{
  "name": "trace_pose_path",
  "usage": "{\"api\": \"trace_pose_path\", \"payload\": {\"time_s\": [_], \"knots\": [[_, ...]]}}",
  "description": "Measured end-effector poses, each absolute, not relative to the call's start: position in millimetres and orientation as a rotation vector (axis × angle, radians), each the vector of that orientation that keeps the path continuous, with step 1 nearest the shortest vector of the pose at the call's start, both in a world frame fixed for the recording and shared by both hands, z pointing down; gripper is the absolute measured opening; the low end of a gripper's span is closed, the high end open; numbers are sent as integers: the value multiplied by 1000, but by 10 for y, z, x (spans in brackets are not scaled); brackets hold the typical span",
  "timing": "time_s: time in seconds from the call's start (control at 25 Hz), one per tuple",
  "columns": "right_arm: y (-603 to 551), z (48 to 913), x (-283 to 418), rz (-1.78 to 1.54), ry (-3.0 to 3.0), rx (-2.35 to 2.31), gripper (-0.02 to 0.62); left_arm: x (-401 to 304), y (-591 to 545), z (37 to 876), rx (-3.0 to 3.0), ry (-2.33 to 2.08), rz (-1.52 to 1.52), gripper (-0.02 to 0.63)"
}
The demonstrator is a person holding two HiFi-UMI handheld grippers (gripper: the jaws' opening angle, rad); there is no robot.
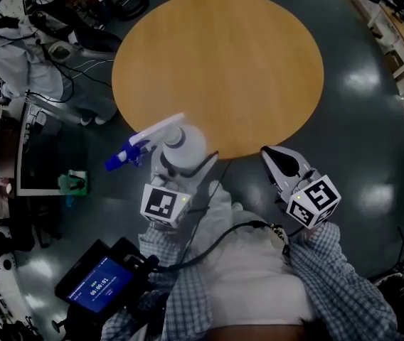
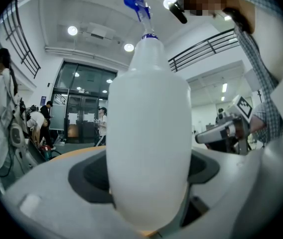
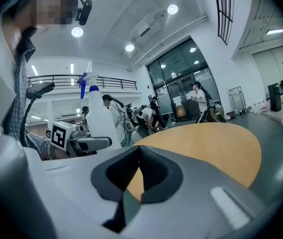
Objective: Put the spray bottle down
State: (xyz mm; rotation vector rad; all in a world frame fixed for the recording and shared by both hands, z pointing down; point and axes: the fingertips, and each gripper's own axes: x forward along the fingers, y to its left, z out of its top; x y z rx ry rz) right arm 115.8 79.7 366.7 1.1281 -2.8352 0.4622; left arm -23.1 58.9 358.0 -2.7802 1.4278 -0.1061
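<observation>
Left tongs [image 1: 179,159] pinch the spray bottle [image 1: 182,143] at the bench [image 1: 245,62] edge (release seemingly remains); right tongs [image 3: 137,172] pressed together, empty.

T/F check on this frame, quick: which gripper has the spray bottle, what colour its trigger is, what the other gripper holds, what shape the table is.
1. The left gripper is closed on the spray bottle. True.
2. The bottle's trigger head is red. False: it is blue, on a white body.
3. The right gripper holds a cloth. False: nothing is between its jaws, only the table shows past them.
4. The table is round with a wooden top. True.
</observation>
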Motion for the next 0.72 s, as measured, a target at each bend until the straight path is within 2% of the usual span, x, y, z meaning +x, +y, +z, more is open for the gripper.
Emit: {"api": "trace_pose_path", "payload": {"time_s": [0.44, 0.72], "knots": [[-193, 3504, 916, 408, -2828, 1249, 3, -528, -203, 3548, -2845, 1344, -116, 408], [-548, 3517, 1086, 418, -2783, 1286, 3, -309, -649, 3582, -2880, 1282, -114, 408]]}}
